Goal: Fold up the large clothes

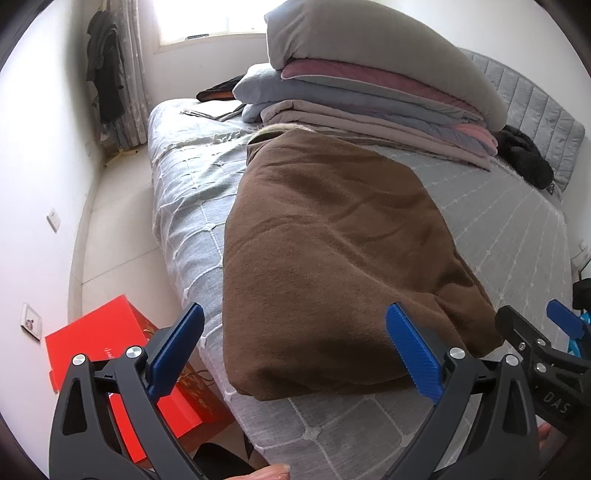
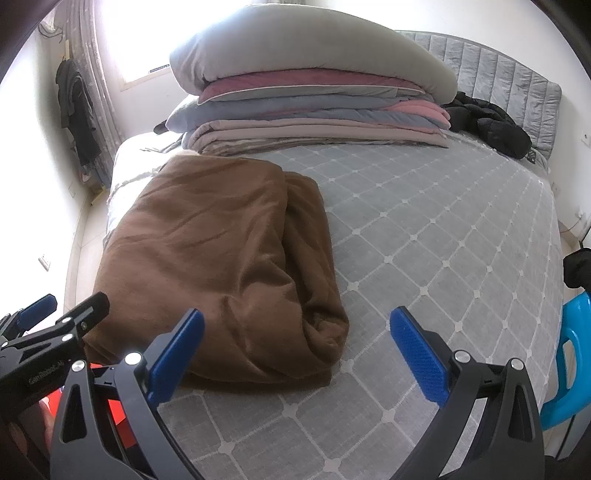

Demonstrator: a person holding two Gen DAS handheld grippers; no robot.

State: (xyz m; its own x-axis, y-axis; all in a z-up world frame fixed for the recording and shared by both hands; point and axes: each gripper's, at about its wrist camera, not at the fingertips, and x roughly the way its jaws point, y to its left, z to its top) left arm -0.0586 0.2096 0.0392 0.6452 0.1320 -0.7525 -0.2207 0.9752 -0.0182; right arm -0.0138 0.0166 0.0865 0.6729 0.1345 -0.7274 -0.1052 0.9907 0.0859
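Both grippers, left (image 1: 295, 347) and right (image 2: 297, 352), gape empty near bed (image 2: 443, 229) edge; brown garment (image 1: 332, 258) lies folded lengthwise on bed, probably 1 crosswise fold left.

My bed (image 2: 424, 236) has a grey quilted cover. The folded brown garment (image 2: 221, 266) lies along its left edge; stacked bedding (image 2: 314, 107) and a black jacket (image 2: 491, 129) sit at the headboard end.

A home bedroom: bed (image 2: 424, 229), stacked quilts (image 2: 314, 110), curtained window (image 1: 199, 22).
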